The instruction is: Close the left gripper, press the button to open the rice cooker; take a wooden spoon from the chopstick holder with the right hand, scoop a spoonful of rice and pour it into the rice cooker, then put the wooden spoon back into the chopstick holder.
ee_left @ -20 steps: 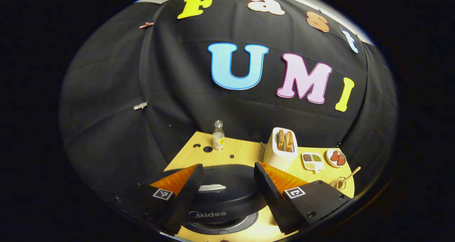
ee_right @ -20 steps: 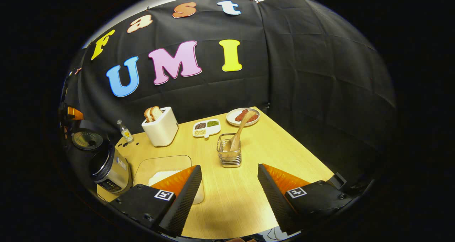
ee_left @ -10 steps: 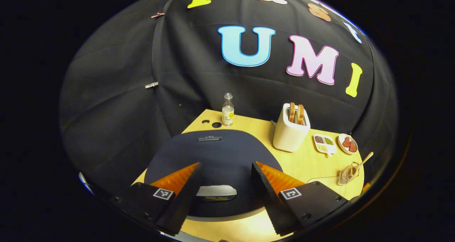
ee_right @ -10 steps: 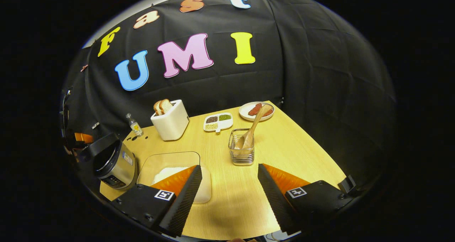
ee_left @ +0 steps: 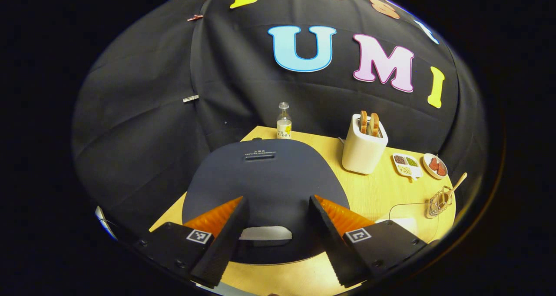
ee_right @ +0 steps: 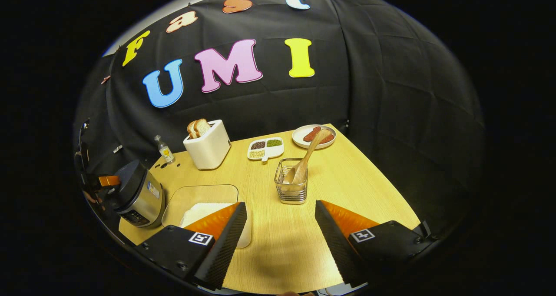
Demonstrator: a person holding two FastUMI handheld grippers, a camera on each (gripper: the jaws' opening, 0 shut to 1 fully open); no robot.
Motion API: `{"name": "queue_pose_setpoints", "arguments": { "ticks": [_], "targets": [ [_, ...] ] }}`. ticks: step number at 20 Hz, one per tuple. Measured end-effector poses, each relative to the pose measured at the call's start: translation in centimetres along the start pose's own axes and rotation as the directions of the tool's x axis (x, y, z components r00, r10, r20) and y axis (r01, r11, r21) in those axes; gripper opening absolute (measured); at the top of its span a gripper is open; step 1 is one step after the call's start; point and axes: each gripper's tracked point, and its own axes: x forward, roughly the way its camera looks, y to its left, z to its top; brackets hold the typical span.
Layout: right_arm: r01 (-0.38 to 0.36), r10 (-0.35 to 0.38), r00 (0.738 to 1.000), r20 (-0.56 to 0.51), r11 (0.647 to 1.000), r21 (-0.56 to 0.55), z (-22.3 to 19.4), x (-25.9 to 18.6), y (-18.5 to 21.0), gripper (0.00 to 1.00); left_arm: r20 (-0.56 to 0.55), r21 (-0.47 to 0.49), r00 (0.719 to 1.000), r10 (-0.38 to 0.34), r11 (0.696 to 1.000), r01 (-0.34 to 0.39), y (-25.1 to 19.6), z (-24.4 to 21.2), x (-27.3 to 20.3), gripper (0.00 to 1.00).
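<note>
Both the left gripper (ee_left: pixel 273 237) and right gripper (ee_right: pixel 280 239) gape empty. The wooden spoon (ee_right: pixel 307 154), likely light and stiff, leans in the chopstick holder (ee_right: pixel 291 186) mid-worktop; its upper handle suits gripping.

Light wooden table (ee_right: pixel 343 178) carries the rice cooker (ee_right: pixel 137 196) far left, rice tray (ee_right: pixel 200 200), toaster (ee_right: pixel 207 144), bottle (ee_right: pixel 164 149), chopstick holder (ee_right: pixel 291 185) centre, two dishes (ee_right: pixel 266 148) upper middle.
</note>
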Motion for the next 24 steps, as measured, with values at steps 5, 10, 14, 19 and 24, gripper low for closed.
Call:
{"name": "queue_pose_setpoints", "arguments": {
  "ticks": [5, 10, 14, 19, 24],
  "targets": [
    [-0.013, 0.013, 1.000, -0.012, 1.000, -0.005, -0.5, 0.0, 0.1, 0.98, 0.041, 0.009, 0.999, 0.001, 1.000, -0.002, -0.2, -0.7, 0.0, 0.97],
    [-0.006, 0.006, 1.000, -0.005, 1.000, -0.014, 0.3, -0.9, 0.0, 0.98, 0.121, 0.011, 0.992, -0.027, 1.000, 0.025, -1.7, 1.5, -1.9, 0.97],
    [0.016, -0.011, 0.994, 0.105, 0.999, -0.051, 3.7, -4.0, 1.2, 0.99, 0.250, 0.078, 0.950, -0.187, 0.982, 0.172, -7.1, 4.6, -6.9, 0.96],
    [0.047, -0.032, 0.950, 0.309, 0.998, -0.042, 9.6, -10.3, 4.6, 0.98, 0.307, 0.145, 0.867, -0.391, 0.920, 0.364, -12.5, 6.7, -14.3, 0.95],
    [0.066, -0.031, 0.920, 0.392, 0.995, -0.076, 10.5, -15.6, 7.3, 0.99, 0.349, 0.207, 0.828, -0.440, 0.897, 0.390, -12.2, 6.6, -19.1, 0.95]
  ]
}}
